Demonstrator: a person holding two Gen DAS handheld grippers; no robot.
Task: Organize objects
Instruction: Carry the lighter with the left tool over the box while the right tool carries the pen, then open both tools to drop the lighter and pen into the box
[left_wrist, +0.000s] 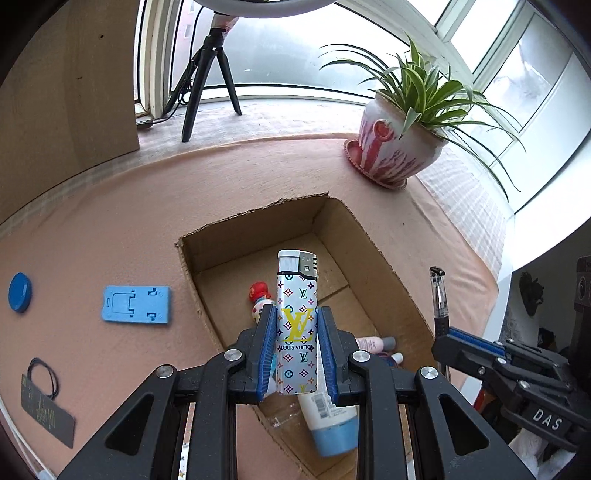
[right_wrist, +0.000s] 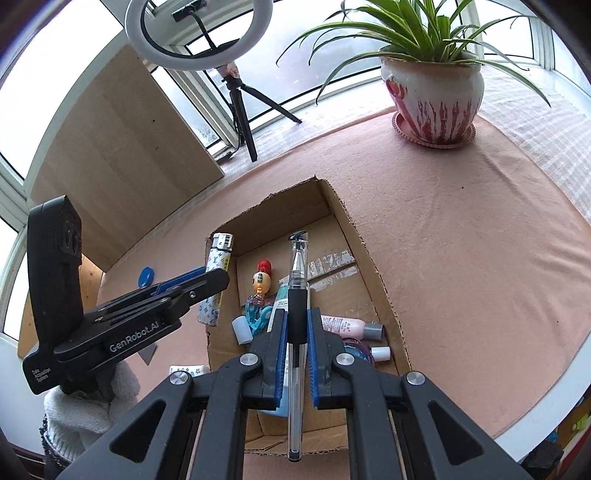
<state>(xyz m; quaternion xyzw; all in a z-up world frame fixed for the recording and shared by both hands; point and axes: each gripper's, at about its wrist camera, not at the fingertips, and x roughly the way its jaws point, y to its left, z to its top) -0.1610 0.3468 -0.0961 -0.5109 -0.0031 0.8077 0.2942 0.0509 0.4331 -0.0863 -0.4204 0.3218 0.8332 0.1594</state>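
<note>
L hand-held gripper (left_wrist: 296, 350): blue pads clamped on lighter (left_wrist: 297, 321), one pad each side of its body. Lighter upright along the fingers, silver cap end pointing away from cam, white w/ coloured monogram print. Held above box (left_wrist: 258, 221), over its near-left part.

R hand-held gripper (right_wrist: 296, 347): pads clamped on pen (right_wrist: 296, 314) at its black grip. Pen clear-barrelled, lies along the fingers, tip end fwd, tail end hanging back between the arms. Also over the box. In L view the R gripper (left_wrist: 469, 341) shows at right edge w/ pen (left_wrist: 439, 295) sticking up from it.

Box: open cardboard, on pink-covered bench (right_wrist: 461, 240). Inside: small doll (right_wrist: 261, 280) w/ red top, white tube w/ blue end (left_wrist: 332, 424), pink bottle (right_wrist: 343, 325) lying on its side w/ grey cap, small white cap (right_wrist: 242, 330), some blue plastic bits I can't id.

On bench left of box, L view: blue plate (left_wrist: 136, 304) w/ cut-outs, blue disc (left_wrist: 19, 291) further left, black tag w/ loop cord (left_wrist: 44, 398) near the edge. All well apart from box.

Far side: potted plant (right_wrist: 434, 96) on saucer, far-right of bench. Tripod (right_wrist: 243, 110) w/ ring light (right_wrist: 199, 33) on the sill by window. Wood panel (left_wrist: 66, 92) leaning at left.

White-gloved hand (right_wrist: 79, 410) under L gripper in R view.
</note>
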